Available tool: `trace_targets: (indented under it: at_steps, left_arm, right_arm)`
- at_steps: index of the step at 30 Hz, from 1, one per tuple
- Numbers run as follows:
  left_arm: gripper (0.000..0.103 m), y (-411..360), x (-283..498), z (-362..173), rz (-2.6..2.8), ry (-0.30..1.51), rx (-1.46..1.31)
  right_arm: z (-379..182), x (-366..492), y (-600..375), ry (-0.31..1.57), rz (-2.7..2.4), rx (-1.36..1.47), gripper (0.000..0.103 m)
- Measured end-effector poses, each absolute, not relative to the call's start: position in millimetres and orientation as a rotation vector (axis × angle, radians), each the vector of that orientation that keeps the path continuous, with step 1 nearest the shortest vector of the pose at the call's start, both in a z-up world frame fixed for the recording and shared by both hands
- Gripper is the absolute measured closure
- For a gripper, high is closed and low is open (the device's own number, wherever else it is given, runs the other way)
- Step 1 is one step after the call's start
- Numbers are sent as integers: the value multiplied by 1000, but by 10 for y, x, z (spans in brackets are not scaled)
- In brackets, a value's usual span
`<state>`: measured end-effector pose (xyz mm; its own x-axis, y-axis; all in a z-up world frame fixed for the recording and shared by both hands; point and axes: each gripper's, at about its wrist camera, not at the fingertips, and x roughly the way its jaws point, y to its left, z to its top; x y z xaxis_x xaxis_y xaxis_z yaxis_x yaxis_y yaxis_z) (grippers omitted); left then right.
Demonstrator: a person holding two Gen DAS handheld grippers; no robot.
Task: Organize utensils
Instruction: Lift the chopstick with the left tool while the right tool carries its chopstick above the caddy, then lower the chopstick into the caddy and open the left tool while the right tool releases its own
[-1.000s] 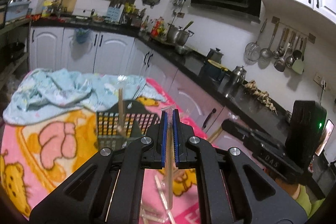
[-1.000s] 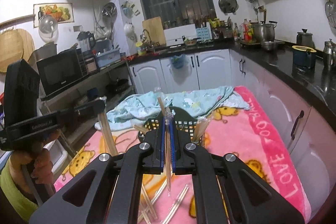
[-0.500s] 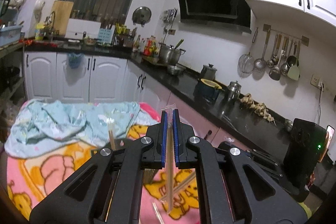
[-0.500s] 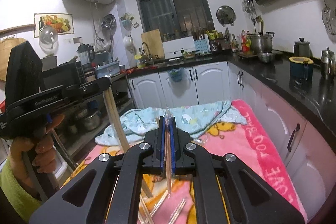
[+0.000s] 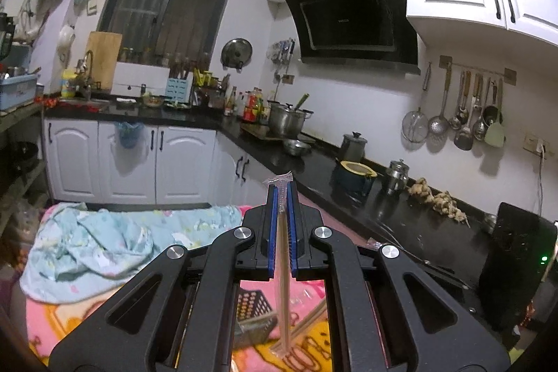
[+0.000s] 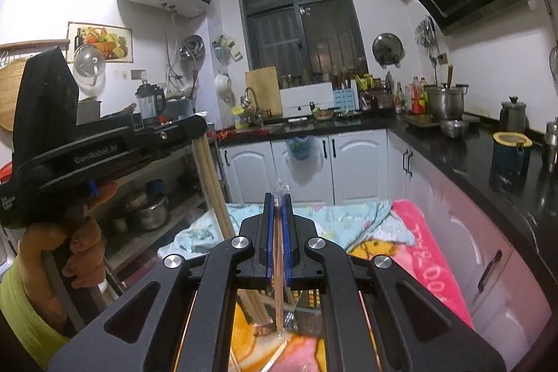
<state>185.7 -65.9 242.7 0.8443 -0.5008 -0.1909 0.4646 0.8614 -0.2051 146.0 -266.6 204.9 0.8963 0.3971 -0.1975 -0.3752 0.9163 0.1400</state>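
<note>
Both tools [image 5: 281,194] [image 6: 277,197] clamped on wrapped chopsticks [image 5: 283,285] [image 6: 278,267]

Your black left gripper [image 5: 281,194] has blue pads clamped on pale tan chopsticks [image 5: 283,295] in clear wrap. At seven o'clock the pink blanket [image 5: 38,319] shows yellow cartoon bears, with a light blue printed cloth [image 5: 97,246] at nine. The basket [image 5: 251,305] below is dark grey.

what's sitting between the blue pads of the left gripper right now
A wrapped pair of wooden chopsticks is pinched between the left gripper pads, hanging down toward the pink blanket. The left wrist view shows it.
</note>
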Motion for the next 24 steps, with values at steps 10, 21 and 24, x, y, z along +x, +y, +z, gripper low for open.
trace_targets:
  at_steps: [10,21,24]
  left_arm:
    - [101,-571,2201,2340,-420,232,-164]
    - [100,-526,2462,2042,-331,225,-158]
    - [100,-525,2522,1943,-319,226,-167]
  right_arm:
    - [2171,1770,-2667,187,362,94,98]
    - [2085,2208,-2678,170,310,95,98]
    - [2013,2298,-2673,174,300,91,98]
